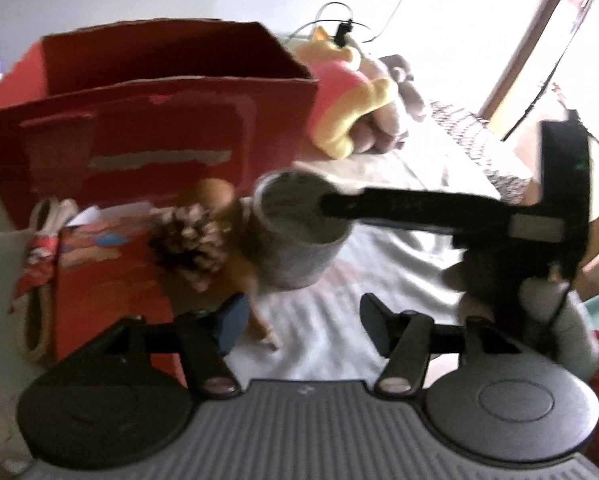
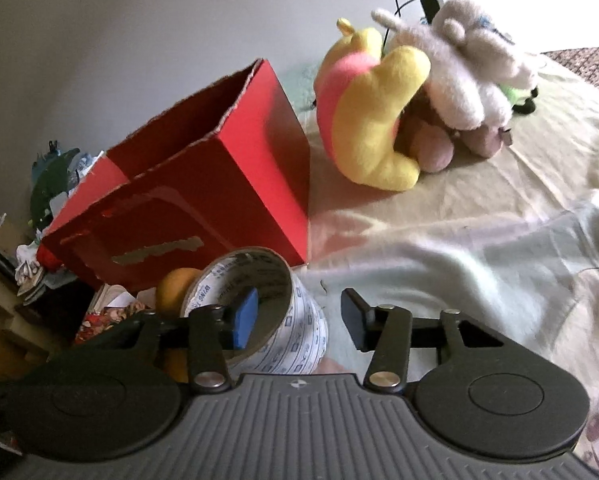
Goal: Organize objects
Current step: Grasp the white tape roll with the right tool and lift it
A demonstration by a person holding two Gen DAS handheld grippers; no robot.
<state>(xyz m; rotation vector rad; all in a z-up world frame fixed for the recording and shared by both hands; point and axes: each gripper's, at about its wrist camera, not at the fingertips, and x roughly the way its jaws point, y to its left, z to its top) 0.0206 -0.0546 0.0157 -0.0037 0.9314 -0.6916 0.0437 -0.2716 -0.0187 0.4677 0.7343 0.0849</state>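
Observation:
A roll of printed tape (image 2: 295, 320) stands tilted on the bed sheet in front of a red cardboard box (image 2: 203, 184). My right gripper (image 2: 299, 316) is open and straddles the roll's wall, blue-padded left finger inside the hole, right finger outside. In the left wrist view the same roll (image 1: 299, 240) sits mid-frame, and a finger (image 1: 379, 208) of the right gripper reaches into it from the right. My left gripper (image 1: 299, 320) is open and empty, low over the sheet. Its left finger is beside the leg of an orange-brown toy figure (image 1: 235, 240) with curly hair.
The red box (image 1: 159, 120) is open-topped. A yellow and pink plush (image 2: 371, 120) and a white plush (image 2: 459, 76) lie behind it to the right. A flat red bag with rope handles (image 1: 99, 288) lies at the left. Cluttered shelves (image 2: 27, 272) are far left.

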